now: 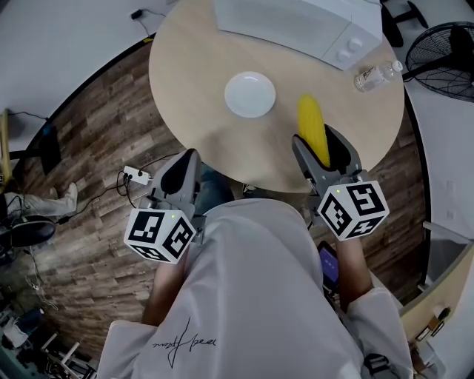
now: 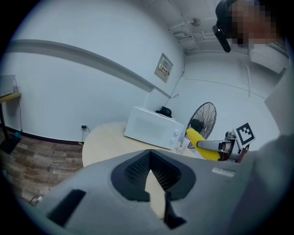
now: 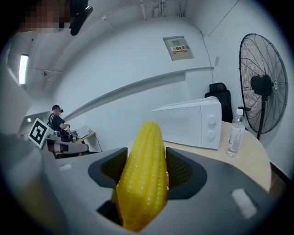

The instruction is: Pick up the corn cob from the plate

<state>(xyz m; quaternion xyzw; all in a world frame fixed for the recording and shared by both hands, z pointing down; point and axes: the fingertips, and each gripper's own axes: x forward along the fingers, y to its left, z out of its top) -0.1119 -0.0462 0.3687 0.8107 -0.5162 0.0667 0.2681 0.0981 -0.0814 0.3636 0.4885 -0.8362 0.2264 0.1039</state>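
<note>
My right gripper [image 1: 315,141] lower right, jaws clamped on yellow corn cob [image 1: 311,122], right of round white plate [image 1: 250,94], my left gripper [image 1: 184,161] lower left, jaws together, empty.

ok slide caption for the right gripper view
Right hand-held gripper shut on a yellow corn cob, microwave and fan behind.

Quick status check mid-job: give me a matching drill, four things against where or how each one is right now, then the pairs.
Things:
1. corn
2. plate
3. bottle
4. left gripper

States:
A. bare, on the table
B. upright beside the microwave
C. shut, holding nothing
D. clamped in the right gripper

Pairs: 1-D, 2-A, 3-B, 4-C
</note>
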